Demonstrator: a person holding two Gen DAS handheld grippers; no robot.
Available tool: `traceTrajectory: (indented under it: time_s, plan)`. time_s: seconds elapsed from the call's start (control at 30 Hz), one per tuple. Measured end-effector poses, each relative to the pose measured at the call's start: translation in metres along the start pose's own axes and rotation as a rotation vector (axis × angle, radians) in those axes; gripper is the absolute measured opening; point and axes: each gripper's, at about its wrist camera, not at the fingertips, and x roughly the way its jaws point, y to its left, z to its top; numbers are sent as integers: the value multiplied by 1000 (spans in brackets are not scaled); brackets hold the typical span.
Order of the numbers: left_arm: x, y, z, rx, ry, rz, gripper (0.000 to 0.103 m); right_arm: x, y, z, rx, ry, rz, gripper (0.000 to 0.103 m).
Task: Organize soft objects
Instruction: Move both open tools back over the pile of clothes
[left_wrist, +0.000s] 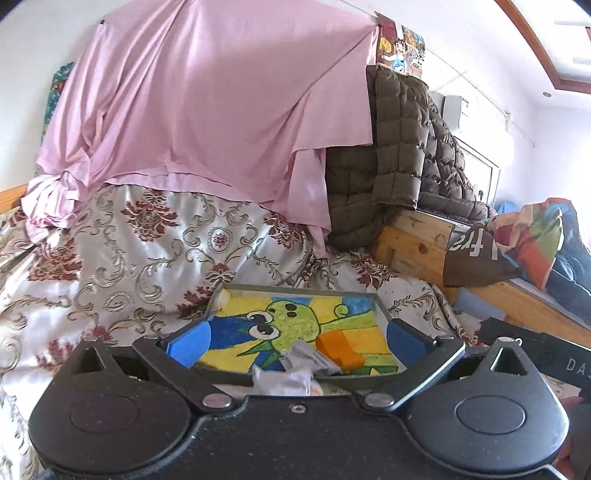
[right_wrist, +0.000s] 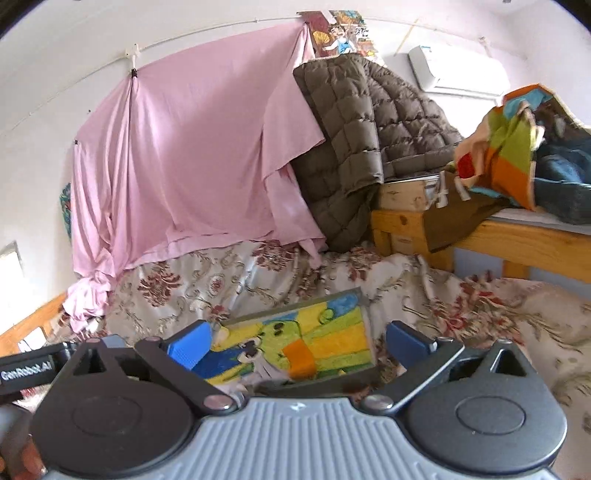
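Note:
A metal tray (left_wrist: 380, 301) with a painted green cartoon creature lies on the floral bedspread (left_wrist: 140, 251). In it lie an orange soft block (left_wrist: 338, 349) and a crumpled grey-white soft piece (left_wrist: 310, 360). My left gripper (left_wrist: 295, 341) is open, its blue fingers on either side of the tray's near part. In the right wrist view the tray (right_wrist: 360, 295) shows tilted, with the orange block (right_wrist: 301, 356) and a pale piece (right_wrist: 266, 365). My right gripper (right_wrist: 295, 345) is open and empty above the tray.
A pink sheet (left_wrist: 207, 99) hangs on the wall behind the bed, with a brown quilted jacket (left_wrist: 399, 147) beside it. A wooden bench (right_wrist: 517, 236) at the right holds colourful fabric (right_wrist: 509, 147) and jeans. The floral bedspread (right_wrist: 461, 306) surrounds the tray.

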Motion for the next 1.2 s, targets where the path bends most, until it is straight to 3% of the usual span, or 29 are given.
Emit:
traceTrajectory:
  time_s: [0.57,1.2]
  plan:
    - [-69,34,-61,32,76,22,102,-56,22,-43,-51,88,-36,103]
    - [-87,53,-103,25,217,82,102,-57,38,-72,-109,306,-63,103]
